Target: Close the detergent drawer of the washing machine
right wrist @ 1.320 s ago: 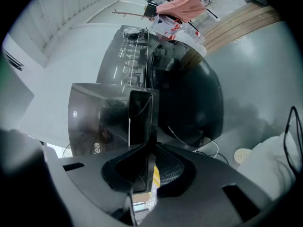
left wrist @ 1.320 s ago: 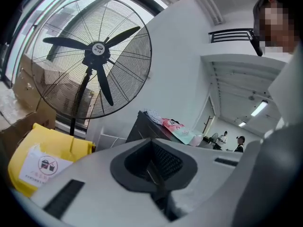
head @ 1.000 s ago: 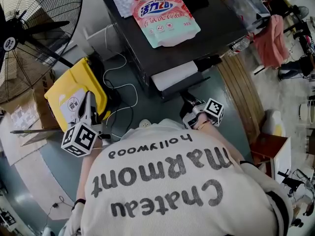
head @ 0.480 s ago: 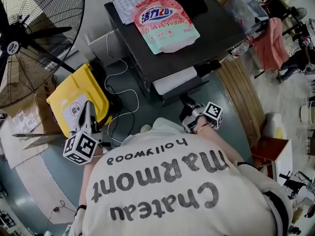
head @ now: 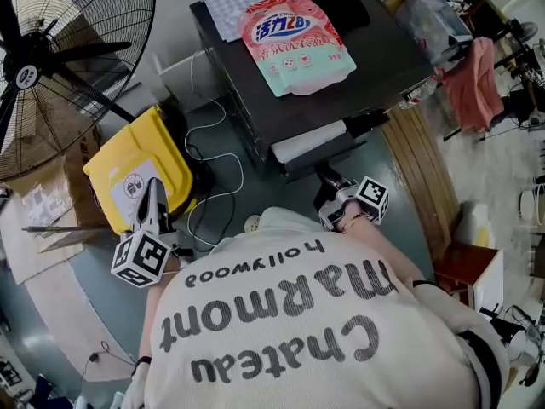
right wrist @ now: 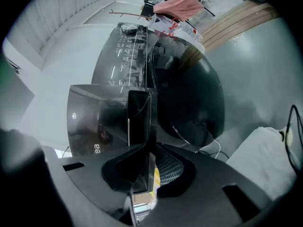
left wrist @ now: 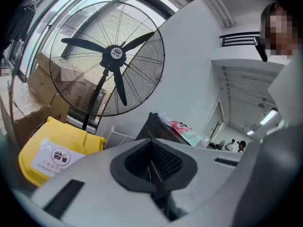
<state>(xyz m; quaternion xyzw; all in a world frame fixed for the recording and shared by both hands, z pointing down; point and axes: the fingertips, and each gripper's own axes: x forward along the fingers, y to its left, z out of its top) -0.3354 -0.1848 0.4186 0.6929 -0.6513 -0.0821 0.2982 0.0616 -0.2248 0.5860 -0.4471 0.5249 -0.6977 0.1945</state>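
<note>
Right gripper clamps the detergent drawer front, clear only in its own view; overhead, the drawer protrudes; left gripper sits closed, empty

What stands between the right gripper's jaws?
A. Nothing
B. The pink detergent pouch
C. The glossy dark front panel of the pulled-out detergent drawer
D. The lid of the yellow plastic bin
C: in the right gripper view the right gripper has its pads against both faces of the glossy dark front panel, seen edge-on, of the pulled-out detergent drawer.
</note>
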